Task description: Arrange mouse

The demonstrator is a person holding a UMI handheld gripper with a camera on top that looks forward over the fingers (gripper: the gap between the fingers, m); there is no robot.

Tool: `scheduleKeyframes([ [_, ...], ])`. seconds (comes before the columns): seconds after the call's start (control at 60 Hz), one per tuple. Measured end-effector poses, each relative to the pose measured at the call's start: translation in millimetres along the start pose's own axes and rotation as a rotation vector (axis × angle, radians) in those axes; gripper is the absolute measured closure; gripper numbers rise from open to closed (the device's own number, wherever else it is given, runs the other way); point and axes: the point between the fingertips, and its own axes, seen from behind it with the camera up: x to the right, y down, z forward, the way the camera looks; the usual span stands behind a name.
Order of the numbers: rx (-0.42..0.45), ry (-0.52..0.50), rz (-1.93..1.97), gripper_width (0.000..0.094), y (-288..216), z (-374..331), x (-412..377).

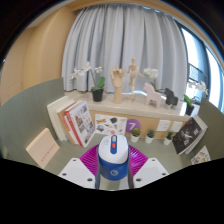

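Observation:
A computer mouse, white on top with a red wheel strip and a blue body, sits between my two fingers, raised above the tabletop. My gripper is shut on the mouse, its magenta pads pressing against both of the mouse's sides. The mouse points away from me toward the back of the desk. Its underside is hidden.
The grey-green table stretches ahead. Books stand beyond the fingers to the left, a card lies nearer. Small potted plants, a wooden hand model and framed pictures line a low shelf before the curtain.

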Motion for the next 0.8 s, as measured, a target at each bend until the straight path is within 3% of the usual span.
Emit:
scheduleKeyframes([
  [0.1,-0.009,0.06,0.062,0.0559,16.9,-9.2,76.5],
  [0.267,-0.178,0.131,0.108,0.0561,122.0,8.1,162.2],
  [0.433,-0.339,0.114,0.141,0.056,222.4,24.3,178.9],
  [0.617,-0.438,0.083,0.138,0.0551,283.1,29.9,167.4],
  [0.65,-0.392,0.093,0.156,0.0549,277.6,33.5,168.7],
  [0.8,-0.339,0.11,0.23,0.0441,279.5,35.4,166.1],
])
